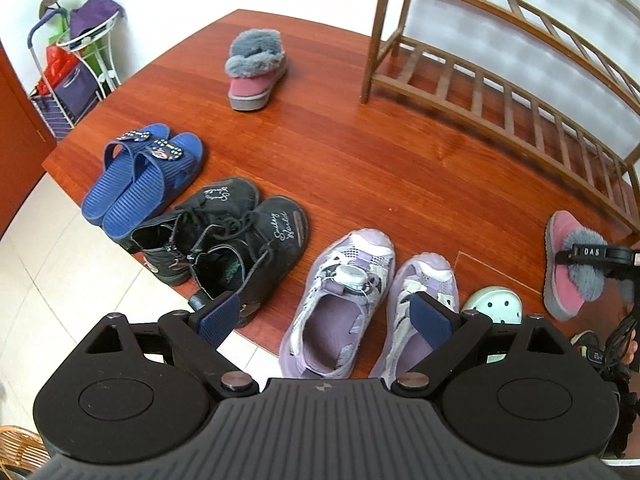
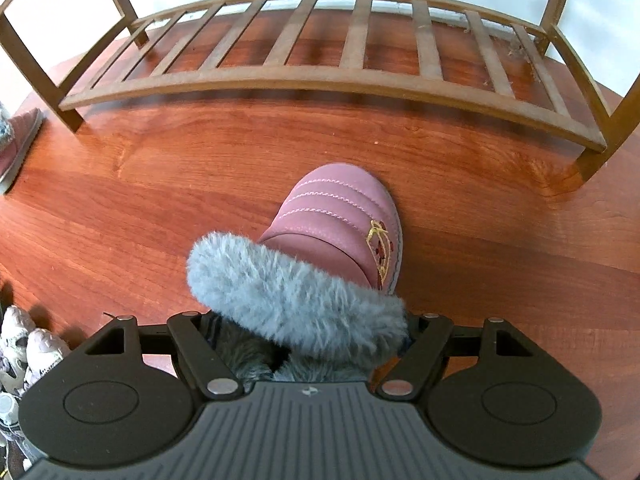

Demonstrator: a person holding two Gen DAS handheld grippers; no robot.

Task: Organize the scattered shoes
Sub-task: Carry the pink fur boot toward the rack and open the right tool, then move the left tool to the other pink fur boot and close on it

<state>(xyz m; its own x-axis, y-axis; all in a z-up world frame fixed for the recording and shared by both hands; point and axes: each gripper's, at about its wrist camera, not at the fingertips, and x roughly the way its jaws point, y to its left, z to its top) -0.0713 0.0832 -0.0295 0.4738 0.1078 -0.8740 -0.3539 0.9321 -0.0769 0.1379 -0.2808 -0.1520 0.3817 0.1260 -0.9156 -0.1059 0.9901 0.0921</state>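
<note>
A wooden shoe rack (image 2: pixel 332 68) stands empty on the red wood floor (image 2: pixel 160 168), straight ahead of the right gripper (image 2: pixel 308 344). Between that gripper's jaws sits a pink slipper (image 2: pixel 340 216) with a grey fur cuff (image 2: pixel 288 288), toe toward the rack; the pads are buried in the fur, so whether they grip it cannot be told. The left gripper (image 1: pixel 326 316) hangs with its jaws wide and nothing held, above a pair of lilac sneakers (image 1: pixel 344 292). Beyond its left jaw lie black boots (image 1: pixel 232 236) and blue sandals (image 1: pixel 140 176); farther ahead rests the second pink slipper (image 1: pixel 256 68).
</note>
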